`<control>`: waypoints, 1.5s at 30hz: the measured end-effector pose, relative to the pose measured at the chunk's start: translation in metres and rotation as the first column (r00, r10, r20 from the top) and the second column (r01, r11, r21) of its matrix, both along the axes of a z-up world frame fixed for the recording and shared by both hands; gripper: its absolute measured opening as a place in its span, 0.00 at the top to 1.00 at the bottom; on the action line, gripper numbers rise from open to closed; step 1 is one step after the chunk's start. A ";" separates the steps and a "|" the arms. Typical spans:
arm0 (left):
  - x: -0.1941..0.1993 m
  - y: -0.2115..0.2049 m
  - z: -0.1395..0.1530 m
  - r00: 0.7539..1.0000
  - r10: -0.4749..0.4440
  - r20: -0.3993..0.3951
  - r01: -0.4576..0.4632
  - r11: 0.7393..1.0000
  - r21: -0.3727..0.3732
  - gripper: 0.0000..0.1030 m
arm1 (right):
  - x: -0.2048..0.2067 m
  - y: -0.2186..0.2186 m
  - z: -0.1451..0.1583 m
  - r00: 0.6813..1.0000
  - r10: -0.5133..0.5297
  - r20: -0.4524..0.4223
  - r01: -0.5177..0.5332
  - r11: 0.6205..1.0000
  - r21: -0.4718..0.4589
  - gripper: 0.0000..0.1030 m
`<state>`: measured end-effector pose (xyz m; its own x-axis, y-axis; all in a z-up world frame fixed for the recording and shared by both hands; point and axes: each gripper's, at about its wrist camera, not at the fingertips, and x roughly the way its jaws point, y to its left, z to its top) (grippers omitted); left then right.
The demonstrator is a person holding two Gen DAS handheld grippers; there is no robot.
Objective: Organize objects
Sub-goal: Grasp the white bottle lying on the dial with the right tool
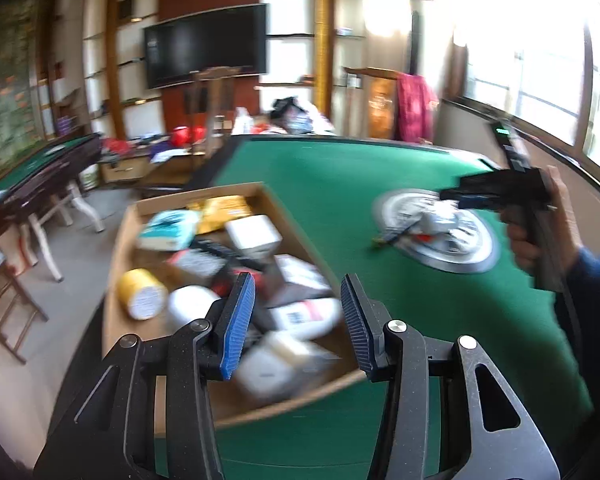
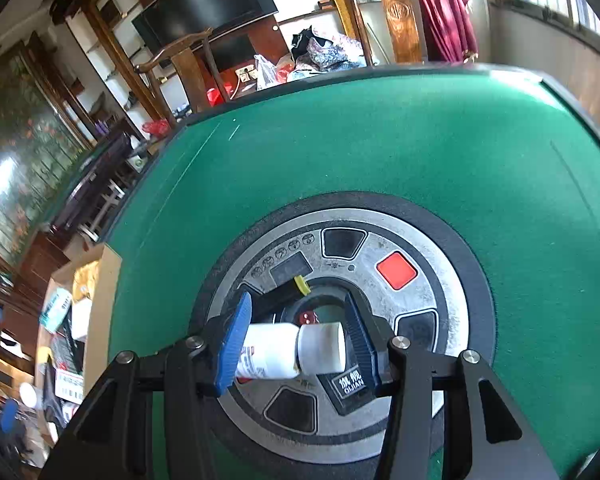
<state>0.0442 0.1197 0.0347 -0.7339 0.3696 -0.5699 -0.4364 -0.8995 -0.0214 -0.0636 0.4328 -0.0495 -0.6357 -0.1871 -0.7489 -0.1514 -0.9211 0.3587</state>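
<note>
My right gripper (image 2: pixel 298 312) is shut on a white bottle (image 2: pixel 276 350) with a white cap. The bottle lies crosswise between the blue pads, above the round metal centre disc (image 2: pixel 420 292) of the green table. A pen with a yellow tip (image 2: pixel 302 285) and red dice (image 2: pixel 309 317) lie at the disc's hub. My left gripper (image 1: pixel 298 292) stands open with nothing between its fingers, over a cardboard box (image 1: pixel 124 240) holding several packets, boxes and a yellow-topped jar (image 1: pixel 140 294). In the left wrist view a hand holds the right gripper (image 1: pixel 456 196) over the disc (image 1: pixel 472 256).
The green felt table (image 2: pixel 380 152) stretches bare beyond the disc to its dark rim. The box sits at the table's left edge (image 2: pixel 100 280). Wooden chairs (image 2: pixel 180 64), bags of clutter (image 2: pixel 324 54) and a second green table (image 1: pixel 40 164) stand beyond.
</note>
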 end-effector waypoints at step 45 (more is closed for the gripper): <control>-0.076 0.105 -0.002 0.992 -0.076 0.104 0.071 0.996 0.059 0.55 | 0.066 -0.044 0.001 0.992 -0.097 0.081 0.088 0.990 0.109 0.68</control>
